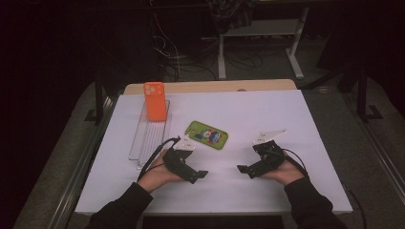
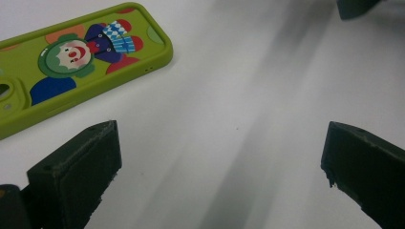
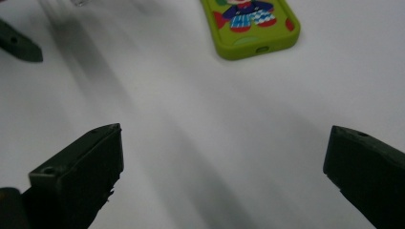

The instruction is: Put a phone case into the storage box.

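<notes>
Two hand-held grippers rest low over a white table (image 1: pixel 267 109), pointed toward each other. The left gripper (image 1: pixel 200 174), jaws spread wide w/ nothing between them, sits just below and left of a green phone case (image 1: pixel 207 135) printed w/ a clown — the case lies flat, apart from both tools, near the table's middle. In the left gripper view the case (image 2: pixel 71 62) lies off to the upper left, clear of the jaws. The right gripper (image 1: pixel 242 169) is likewise wide open and empty. An orange phone case (image 1: pixel 155 101) stands upright at the far end of what looks like a clear plastic rack (image 1: pixel 143 143) — detail is dim from above.
</notes>
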Motion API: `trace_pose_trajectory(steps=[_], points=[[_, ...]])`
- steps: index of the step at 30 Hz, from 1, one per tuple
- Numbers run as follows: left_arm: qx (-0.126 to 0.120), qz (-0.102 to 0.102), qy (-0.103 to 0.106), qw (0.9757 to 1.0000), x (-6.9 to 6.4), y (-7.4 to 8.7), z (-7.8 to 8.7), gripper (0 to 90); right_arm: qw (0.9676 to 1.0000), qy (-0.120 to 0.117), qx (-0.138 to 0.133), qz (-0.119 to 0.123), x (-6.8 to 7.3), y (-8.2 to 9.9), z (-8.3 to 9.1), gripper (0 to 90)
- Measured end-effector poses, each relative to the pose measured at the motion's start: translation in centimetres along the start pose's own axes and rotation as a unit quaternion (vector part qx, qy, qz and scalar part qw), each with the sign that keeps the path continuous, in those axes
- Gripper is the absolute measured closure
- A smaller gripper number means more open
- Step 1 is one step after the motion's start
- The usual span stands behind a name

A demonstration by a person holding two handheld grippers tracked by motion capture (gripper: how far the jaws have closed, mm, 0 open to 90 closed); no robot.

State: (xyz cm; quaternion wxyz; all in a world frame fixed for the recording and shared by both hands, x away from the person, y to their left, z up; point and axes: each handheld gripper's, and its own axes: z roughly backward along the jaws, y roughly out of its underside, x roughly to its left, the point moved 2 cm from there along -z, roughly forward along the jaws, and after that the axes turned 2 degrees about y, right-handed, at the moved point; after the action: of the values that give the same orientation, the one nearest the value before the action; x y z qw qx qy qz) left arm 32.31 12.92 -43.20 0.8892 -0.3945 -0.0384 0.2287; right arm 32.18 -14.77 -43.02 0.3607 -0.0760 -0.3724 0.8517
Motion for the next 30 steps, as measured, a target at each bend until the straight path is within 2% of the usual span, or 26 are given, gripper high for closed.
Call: trace_pose_trajectory(steps=[5,9,10,24,27,29,30], points=[[-0.005,0.003,0.002,1.0000,0.0,0.0,0.0,0.0,1.0000,0.003,-0.008,-0.004,-0.6,-1.3,-0.1,0.0],[-0.008,-0.005,-0.001,1.0000,0.1,-0.1,0.0,0.0,0.9998,0.006,-0.017,0.004,-1.1,-2.7,-0.3,0.0],[-0.007,0.005,-0.001,1.0000,0.1,0.0,0.1,0.0,0.9998,0.006,-0.017,0.007,-1.2,-3.1,-0.3,0.0],[-0.004,0.011,-0.001,0.9999,0.3,0.0,0.2,0.0,0.9991,-0.008,-0.033,0.024,-2.1,-8.4,-0.8,0.0],[-0.004,0.015,0.001,0.9999,0.3,0.0,0.2,0.0,0.9986,-0.011,-0.040,0.032,-2.5,-9.6,-1.0,0.0],[-0.007,0.024,0.002,0.9997,0.3,0.1,0.1,0.0,0.9986,-0.014,-0.042,0.029,-2.7,-10.2,-1.1,0.0],[-0.005,0.014,-0.001,0.9999,0.4,0.0,0.1,0.0,0.9986,-0.014,-0.042,0.030,-2.8,-10.5,-1.3,0.0]])
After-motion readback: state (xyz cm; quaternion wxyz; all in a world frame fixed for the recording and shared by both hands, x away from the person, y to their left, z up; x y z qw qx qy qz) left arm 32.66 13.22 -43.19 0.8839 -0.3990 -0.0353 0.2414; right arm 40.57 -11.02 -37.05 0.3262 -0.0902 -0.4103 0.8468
